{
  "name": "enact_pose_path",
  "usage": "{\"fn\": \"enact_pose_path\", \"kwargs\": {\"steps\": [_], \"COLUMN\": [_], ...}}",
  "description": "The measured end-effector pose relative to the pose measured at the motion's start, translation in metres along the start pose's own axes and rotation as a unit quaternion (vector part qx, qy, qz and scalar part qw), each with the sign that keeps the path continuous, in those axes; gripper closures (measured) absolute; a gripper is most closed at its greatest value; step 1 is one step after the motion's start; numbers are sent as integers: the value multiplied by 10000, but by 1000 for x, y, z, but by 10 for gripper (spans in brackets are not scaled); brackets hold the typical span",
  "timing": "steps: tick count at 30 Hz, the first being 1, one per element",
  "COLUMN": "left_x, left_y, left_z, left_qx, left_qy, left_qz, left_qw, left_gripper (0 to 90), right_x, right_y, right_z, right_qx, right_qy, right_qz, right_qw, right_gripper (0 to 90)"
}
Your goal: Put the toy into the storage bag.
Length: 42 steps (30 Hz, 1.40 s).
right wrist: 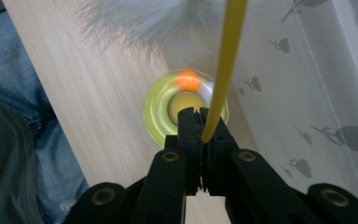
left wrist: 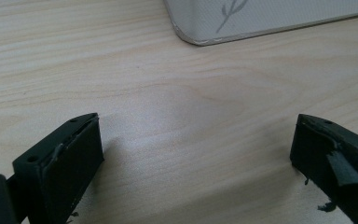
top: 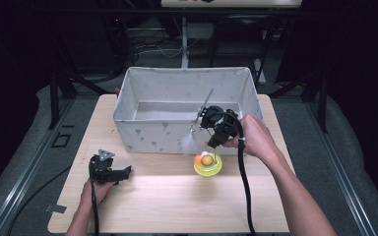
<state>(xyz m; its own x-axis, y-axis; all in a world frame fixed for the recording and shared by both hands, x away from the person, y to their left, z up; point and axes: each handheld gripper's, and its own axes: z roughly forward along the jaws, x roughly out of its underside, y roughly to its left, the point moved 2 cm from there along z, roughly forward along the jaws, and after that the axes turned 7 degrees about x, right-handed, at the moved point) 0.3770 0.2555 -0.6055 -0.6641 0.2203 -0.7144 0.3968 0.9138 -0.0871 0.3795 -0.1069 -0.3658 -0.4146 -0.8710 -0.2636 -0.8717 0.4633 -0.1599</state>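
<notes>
A cat toy stands on the wooden table (top: pixel 157 196) in front of the bin: a yellow disc base (top: pixel 207 167) with an orange ball (top: pixel 198 160) on it. A white feather (top: pixel 189 142) hangs at the bin's front wall, and a thin grey rod (top: pixel 206 101) slants up above it. My right gripper (top: pixel 211 142) points down over the disc and is shut on a yellow stick (right wrist: pixel 223 70) that rises past the feather (right wrist: pixel 140 21). Below the jaws lie the disc (right wrist: pixel 158 114) and ball (right wrist: pixel 188 80). My left gripper (top: pixel 126 172) rests open near the table's left front, nothing between its fingers (left wrist: pixel 74 154).
A white fabric bin (top: pixel 142 86) with a grey leaf print stands at the table's back middle; its corner (left wrist: pixel 261 18) lies ahead of the left gripper. Dark floor, cables and stand legs lie behind the table. Blue trousers (right wrist: pixel 14 140) are beside the table edge.
</notes>
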Motion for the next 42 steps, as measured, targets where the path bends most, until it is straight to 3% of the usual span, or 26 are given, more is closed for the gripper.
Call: {"fn": "enact_pose_path", "kwargs": {"steps": [26,42], "left_x": [0,0], "left_y": [0,0], "left_z": [0,0], "left_qx": [0,-2], "left_qy": [3,-3], "left_qz": [2,-16], "left_qw": [10000,10000], "left_gripper": [23,24], "right_x": [-10,-19], "right_y": [-5,-9], "right_z": [-44,-60], "right_qx": [41,18], "right_qy": [-212,-146], "right_qz": [-5,-37], "right_qw": [9998,9999], "right_gripper": [880,880]}}
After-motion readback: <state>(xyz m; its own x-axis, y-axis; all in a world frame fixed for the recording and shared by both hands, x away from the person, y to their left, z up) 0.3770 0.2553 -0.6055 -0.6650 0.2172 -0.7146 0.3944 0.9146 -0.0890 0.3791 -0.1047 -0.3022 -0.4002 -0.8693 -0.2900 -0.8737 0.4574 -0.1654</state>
